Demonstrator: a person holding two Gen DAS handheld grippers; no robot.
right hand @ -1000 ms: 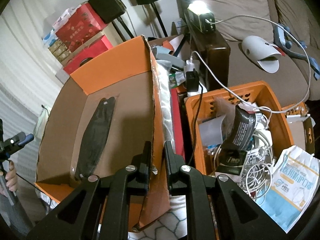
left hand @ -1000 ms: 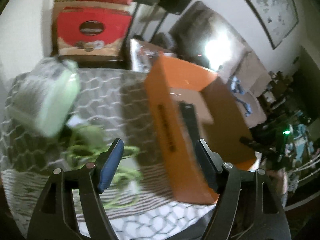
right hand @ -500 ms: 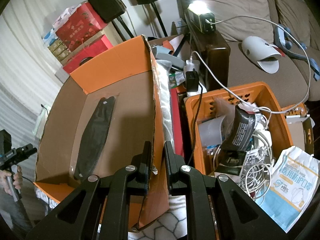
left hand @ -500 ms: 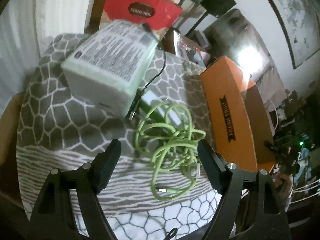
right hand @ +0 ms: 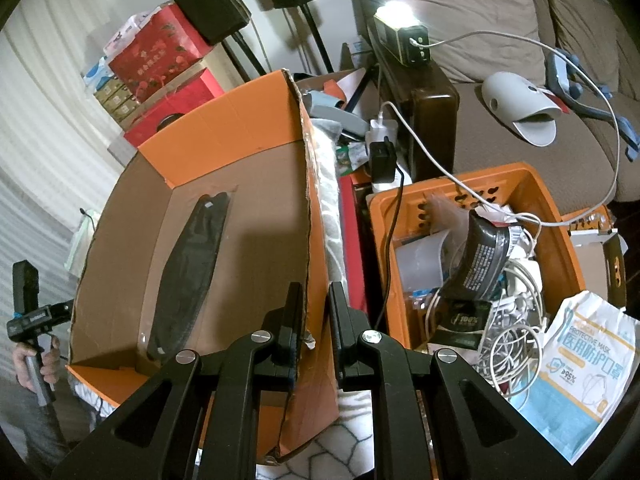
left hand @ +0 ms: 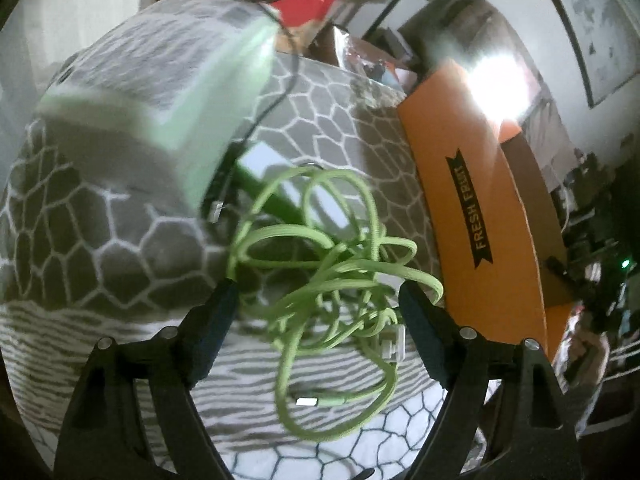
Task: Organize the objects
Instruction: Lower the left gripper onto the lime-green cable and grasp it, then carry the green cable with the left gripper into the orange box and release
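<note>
Motion-blurred pale green box (left hand: 160, 92), text unreadable

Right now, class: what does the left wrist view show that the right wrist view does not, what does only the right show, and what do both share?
Only the left wrist view shows the tangled green cable lying on the patterned cloth, framed by the open left gripper, with the "FRESH FRUIT" label on the box's outer side.

Only the right wrist view shows the black mask lying inside the box, the orange crate full of cables and packets, and the right gripper closed on the box wall.

Both show the orange cardboard box.
</note>
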